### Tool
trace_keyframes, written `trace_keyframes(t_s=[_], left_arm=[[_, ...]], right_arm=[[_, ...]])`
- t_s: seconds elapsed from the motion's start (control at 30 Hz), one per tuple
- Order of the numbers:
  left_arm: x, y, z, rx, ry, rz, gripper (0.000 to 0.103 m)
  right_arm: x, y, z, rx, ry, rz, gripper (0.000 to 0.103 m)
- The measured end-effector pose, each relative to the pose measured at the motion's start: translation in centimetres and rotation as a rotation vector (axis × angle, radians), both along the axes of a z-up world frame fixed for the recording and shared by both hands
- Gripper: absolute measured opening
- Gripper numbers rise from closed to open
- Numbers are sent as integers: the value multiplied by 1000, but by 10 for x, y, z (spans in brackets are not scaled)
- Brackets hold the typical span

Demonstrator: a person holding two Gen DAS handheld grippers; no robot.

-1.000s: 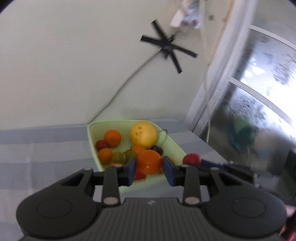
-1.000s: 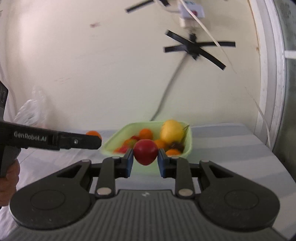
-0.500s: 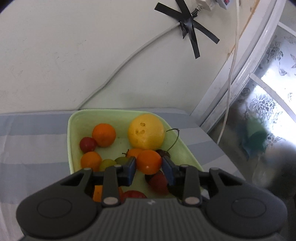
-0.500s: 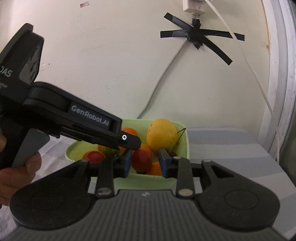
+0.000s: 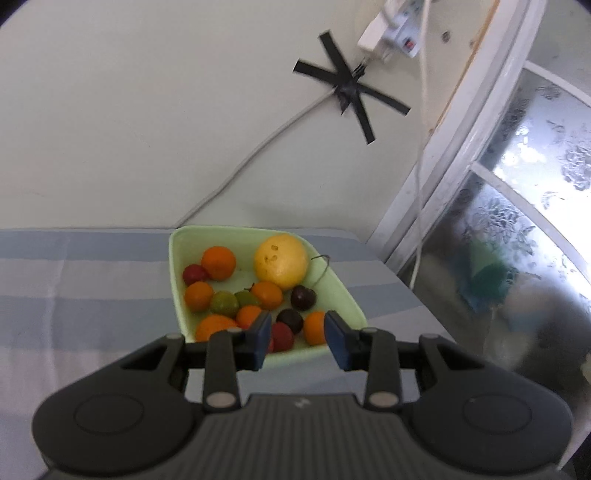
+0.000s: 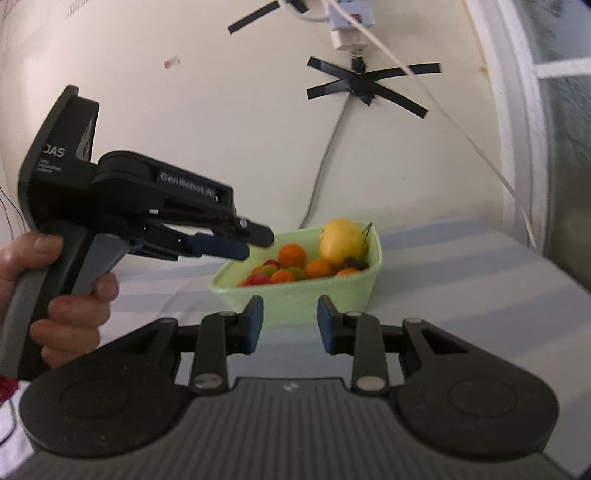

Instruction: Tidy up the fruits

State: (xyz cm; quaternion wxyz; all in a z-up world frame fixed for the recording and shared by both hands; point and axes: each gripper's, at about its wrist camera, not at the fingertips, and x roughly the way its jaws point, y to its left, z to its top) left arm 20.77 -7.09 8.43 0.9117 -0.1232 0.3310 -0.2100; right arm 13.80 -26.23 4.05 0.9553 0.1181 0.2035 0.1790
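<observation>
A pale green bowl [image 5: 175, 280] holds several fruits: a big yellow one [image 5: 280, 261] at the back, small oranges [image 5: 218, 262], green ones, dark cherries [image 5: 303, 298] and a red fruit [image 5: 282, 336]. My left gripper [image 5: 299, 341] hovers above the bowl's near rim, its jaws opening with nothing between the pads; an orange [image 5: 314, 328] lies in the bowl just beyond them. In the right wrist view my right gripper [image 6: 290, 326] stands open and empty, short of the bowl's [image 6: 303, 295] wall. The left gripper [image 6: 255, 244] shows at the left, above the bowl's left rim.
The bowl sits on a blue and white striped cloth [image 5: 92, 295] against a cream wall. A grey cable [image 5: 258, 147] taped with black strips runs up to a power strip [image 5: 391, 33]. A window frame [image 5: 443, 177] borders the right side. A person's hand [image 6: 70, 314] grips the left tool's handle.
The left gripper let its orange go into the bowl and drew back. The right gripper dropped its red fruit into the bowl and pulled away. Both now stand empty.
</observation>
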Motion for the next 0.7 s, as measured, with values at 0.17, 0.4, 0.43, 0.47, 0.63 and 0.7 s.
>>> trace_keyframes(t_s=[0.17, 0.4, 0.43, 0.47, 0.63, 0.7], left_arm=[[-67, -2, 6, 174, -104, 81, 54], [-137, 17, -4, 219, -149, 197, 86], [-145, 20, -7, 221, -154, 214, 89], [-152, 24, -9, 226, -156, 231, 93], [-177, 35, -19, 239, -132, 297, 103], [-182, 37, -21, 254, -118, 317, 103]], right_arm=[[-34, 1, -7, 39, 72, -37, 35], [-63, 6, -12, 90, 176, -39, 38], [-67, 7, -12, 90, 175, -41, 47], [-72, 8, -12, 92, 171, -40, 52], [-95, 17, -14, 90, 172, -20, 52], [-99, 21, -15, 100, 185, -12, 52]])
